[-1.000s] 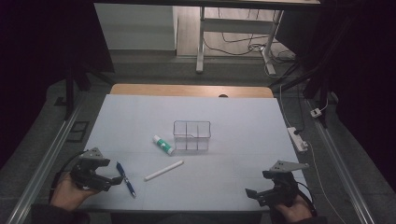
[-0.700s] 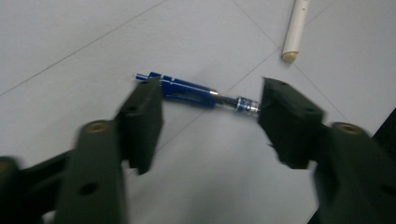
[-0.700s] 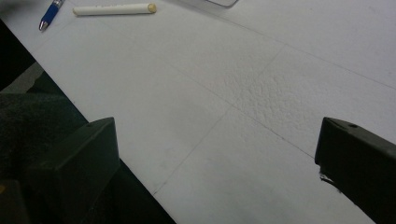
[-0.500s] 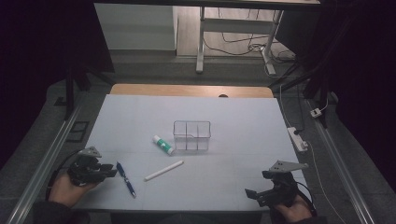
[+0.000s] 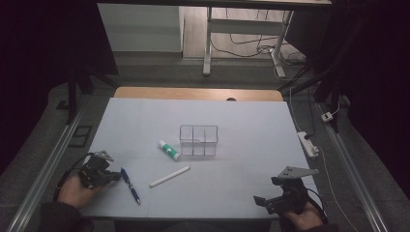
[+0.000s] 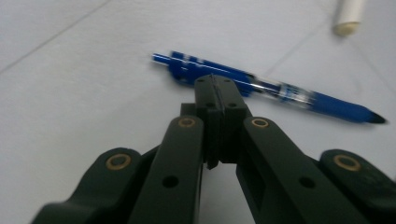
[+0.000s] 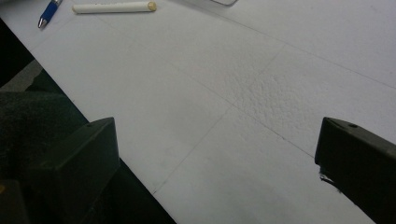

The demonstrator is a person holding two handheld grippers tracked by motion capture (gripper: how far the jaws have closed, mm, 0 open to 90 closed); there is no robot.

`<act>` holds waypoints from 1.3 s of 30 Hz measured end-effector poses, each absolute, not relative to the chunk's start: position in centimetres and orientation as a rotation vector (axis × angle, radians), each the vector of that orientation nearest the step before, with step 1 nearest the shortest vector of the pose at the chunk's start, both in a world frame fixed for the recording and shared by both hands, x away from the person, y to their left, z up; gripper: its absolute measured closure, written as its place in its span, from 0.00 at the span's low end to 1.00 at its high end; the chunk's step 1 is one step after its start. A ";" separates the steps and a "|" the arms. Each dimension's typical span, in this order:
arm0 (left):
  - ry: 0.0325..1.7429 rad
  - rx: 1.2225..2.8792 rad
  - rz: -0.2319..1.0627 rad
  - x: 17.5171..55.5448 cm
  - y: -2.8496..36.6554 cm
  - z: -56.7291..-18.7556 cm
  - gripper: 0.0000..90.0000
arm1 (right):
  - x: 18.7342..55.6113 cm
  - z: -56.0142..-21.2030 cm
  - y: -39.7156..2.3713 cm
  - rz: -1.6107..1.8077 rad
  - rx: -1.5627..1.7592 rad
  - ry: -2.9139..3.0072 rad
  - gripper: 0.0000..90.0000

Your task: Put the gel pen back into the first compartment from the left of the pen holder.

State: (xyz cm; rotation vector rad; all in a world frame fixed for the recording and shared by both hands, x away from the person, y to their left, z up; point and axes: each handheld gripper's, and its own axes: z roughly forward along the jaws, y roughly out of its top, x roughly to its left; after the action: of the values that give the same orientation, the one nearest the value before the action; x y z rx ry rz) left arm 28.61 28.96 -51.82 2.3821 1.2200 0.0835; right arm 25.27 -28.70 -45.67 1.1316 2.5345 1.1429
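The blue pen [image 5: 130, 185] lies flat near the table's [image 5: 251, 121] front-left corner, untouched. My left tongs [image 6: 212, 86] sit just beside it, toward the left edge, and have just been closing; their jaws now press together with nothing between them. A white stick [image 5: 169, 177] lies beyond the pen, toward the middle. My right tongs [image 5: 269, 192] rest by the front-right corner, jaws spread wide.

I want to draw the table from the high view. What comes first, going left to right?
Left gripper → blue pen → glue stick → clear box → right gripper.
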 end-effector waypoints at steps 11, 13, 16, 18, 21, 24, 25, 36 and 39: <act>1.217 2.328 0.074 31.5 28.3 -51.8 0.99 | 25.3 -45.7 -28.7 1.138 1.135 2.538 0.00; 1.213 2.325 0.069 31.8 27.9 -51.8 0.99 | 25.3 -45.7 -28.7 1.139 1.135 2.537 0.00; 1.193 2.320 0.065 32.3 27.4 -51.7 0.99 | 25.3 -45.7 -28.7 1.139 1.132 2.538 0.00; 1.172 2.315 0.046 32.6 27.0 -51.7 0.99 | 25.3 -45.7 -28.7 1.140 1.133 2.539 0.00; 1.144 2.349 0.032 32.9 26.1 -51.7 0.99 | 25.3 -45.7 -28.7 1.138 1.133 2.538 0.00; 1.144 2.378 0.055 32.7 25.8 -51.5 0.99 | 25.3 -45.7 -28.7 1.138 1.131 2.538 0.00; 1.155 2.367 0.072 32.5 26.0 -51.2 0.99 | 25.3 -45.7 -28.7 1.137 1.132 2.536 0.00; 1.310 2.330 0.132 29.0 26.5 -50.4 0.32 | 25.3 -45.7 -28.7 1.141 1.130 2.537 0.00; 1.354 2.310 0.121 28.1 26.6 -50.5 0.18 | 25.3 -45.7 -28.7 1.143 1.129 2.537 0.00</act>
State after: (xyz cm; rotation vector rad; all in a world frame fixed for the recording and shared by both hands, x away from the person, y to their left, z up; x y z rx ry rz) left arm 28.10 26.64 -50.48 2.3097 1.3540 0.1209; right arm 25.34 -28.68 -45.68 1.1289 2.5374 1.1432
